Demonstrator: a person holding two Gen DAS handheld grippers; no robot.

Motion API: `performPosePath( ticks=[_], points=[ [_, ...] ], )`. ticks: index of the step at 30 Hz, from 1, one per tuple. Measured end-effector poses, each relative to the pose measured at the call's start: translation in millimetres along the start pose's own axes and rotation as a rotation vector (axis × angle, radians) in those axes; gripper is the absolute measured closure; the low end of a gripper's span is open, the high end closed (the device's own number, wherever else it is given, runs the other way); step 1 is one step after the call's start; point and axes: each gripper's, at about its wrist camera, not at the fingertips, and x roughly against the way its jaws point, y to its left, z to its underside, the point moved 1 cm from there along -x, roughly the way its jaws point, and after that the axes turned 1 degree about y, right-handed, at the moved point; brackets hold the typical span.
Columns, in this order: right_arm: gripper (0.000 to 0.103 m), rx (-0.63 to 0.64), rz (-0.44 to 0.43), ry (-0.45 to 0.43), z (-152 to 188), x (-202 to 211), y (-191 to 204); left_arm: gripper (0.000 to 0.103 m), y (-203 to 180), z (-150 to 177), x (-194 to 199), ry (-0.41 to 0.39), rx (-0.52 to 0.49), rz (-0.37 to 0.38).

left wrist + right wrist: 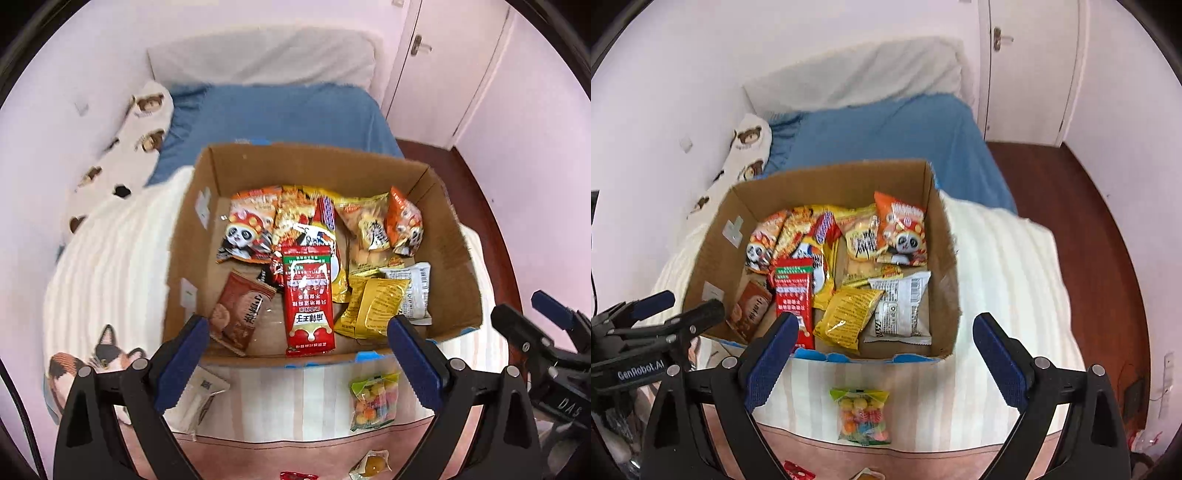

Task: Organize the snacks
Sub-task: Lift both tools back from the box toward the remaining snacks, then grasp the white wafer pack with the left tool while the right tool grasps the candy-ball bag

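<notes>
Both tools hang wide open and empty over the bed: your left tool [299, 354] above the cardboard box's [458, 258] near edge, your right tool [886, 354] likewise; the candy bag [863, 415] lies on the striped blanket [1004, 266] just below and between the right tool's fingers, outside the box; the red sachet [308, 302] lies inside the box.

The red sachet [298, 475] at the bottom of the left wrist view is cut off by the picture's edge, and so is the round yellow sweet [370, 467] beside it. In the right wrist view the near end of the long red packet [795, 300] sits hidden behind a blue finger pad [772, 356]. The brown biscuit packet [749, 314] is partly covered by the other gripper's black arm. Print on the white packet [900, 307] is too small to read.
</notes>
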Motion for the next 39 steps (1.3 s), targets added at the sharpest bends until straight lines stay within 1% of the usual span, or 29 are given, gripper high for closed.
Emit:
performPosePath(
  ticks=[7,12,16,18,20,23,24,25,26,28,29,31,32,34,36,38,39],
  points=[
    [0.005,0.005,-0.001,-0.078,15,47,7,0.004,-2,28,47,-0.093,-0.009,-0.018],
    [0.005,0.008,-0.005,-0.123,32,76,14,0.004,-3,44,72,-0.137,-0.016,-0.021],
    [0.005,-0.013,-0.024,-0.128,48,92,16,0.004,2,56,88,-0.160,-0.015,-0.018],
    [0.005,-0.044,-0.047,-0.098,61,91,12,0.004,6,65,89,-0.148,-0.019,-0.015],
    [0.005,-0.084,-0.075,-0.048,78,81,7,0.004,12,78,83,-0.119,-0.017,-0.023],
    [0.005,-0.140,-0.103,0.079,112,50,0,0.004,25,108,56,-0.024,-0.014,-0.027],
    [0.005,-0.170,-0.121,0.143,130,33,-3,0.004,28,119,48,0.007,-0.013,-0.025],
    [0.005,-0.192,-0.133,0.182,141,21,-5,0.004,31,130,36,0.051,-0.014,-0.023],
    [0.005,-0.219,-0.143,0.232,158,6,-8,0.004,36,145,19,0.114,-0.016,-0.023],
    [0.005,-0.261,-0.150,0.292,182,-15,-11,0.005,43,168,-9,0.209,-0.012,-0.015],
    [0.005,-0.281,-0.148,0.318,194,-25,-13,0.005,45,178,-21,0.244,-0.010,-0.003],
    [0.005,-0.317,-0.151,0.355,211,-40,-16,0.005,50,201,-46,0.331,0.016,0.044],
    [0.006,-0.333,-0.147,0.368,220,-46,-16,0.005,51,210,-58,0.371,0.041,0.090],
    [0.012,-0.357,-0.151,0.391,232,-57,-19,0.005,49,226,-79,0.440,0.093,0.158],
    [0.026,-0.372,-0.144,0.406,241,-63,-22,0.007,41,235,-93,0.478,0.112,0.206],
    [0.026,-0.377,-0.142,0.413,244,-65,-25,0.008,30,242,-106,0.514,0.112,0.255],
    [0.026,-0.378,-0.142,0.411,244,-65,-26,0.011,23,245,-113,0.530,0.107,0.265]
  ],
)
